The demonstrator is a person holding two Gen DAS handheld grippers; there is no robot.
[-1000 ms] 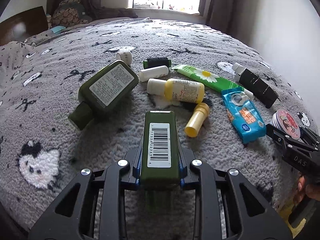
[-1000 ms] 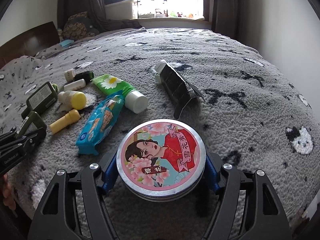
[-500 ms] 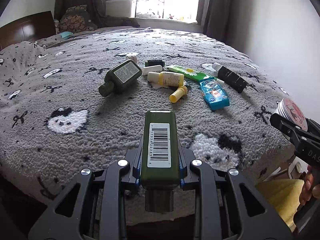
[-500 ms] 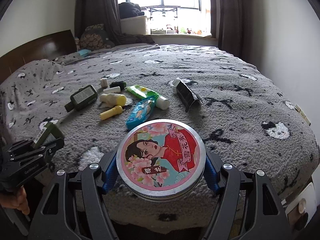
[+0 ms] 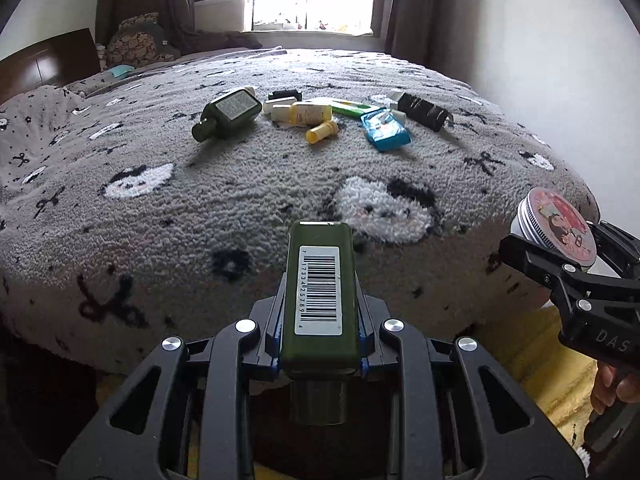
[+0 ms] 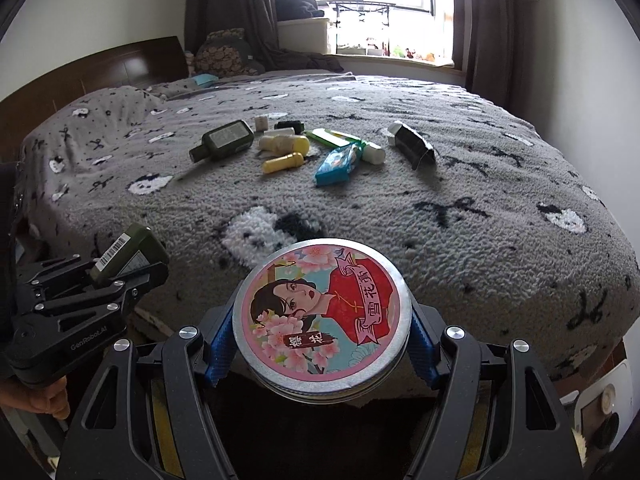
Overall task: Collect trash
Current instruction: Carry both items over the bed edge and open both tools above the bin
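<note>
My left gripper [image 5: 320,332] is shut on a small dark green bottle [image 5: 320,280] with a barcode label, held past the bed's near edge. It also shows in the right wrist view [image 6: 128,252]. My right gripper [image 6: 322,340] is shut on a round tin [image 6: 322,312] with a pink lid picturing a woman; the tin also shows in the left wrist view [image 5: 556,224]. More trash lies far off on the bed: a large green bottle [image 5: 230,114], a yellow bottle [image 5: 308,114], a small yellow tube [image 5: 322,132], a blue packet [image 5: 386,130], a black tube [image 5: 422,111].
The grey fleece blanket [image 5: 240,184] with cat and bow patterns covers the bed. A wooden headboard [image 6: 92,76] is at the left, a window [image 6: 360,4] at the back. A yellow thing [image 5: 532,356] lies on the floor below the bed edge.
Both grippers have pulled back from the pile and off the bed's near edge, each still holding its item. The trash on the bed now looks smaller and farther away.
</note>
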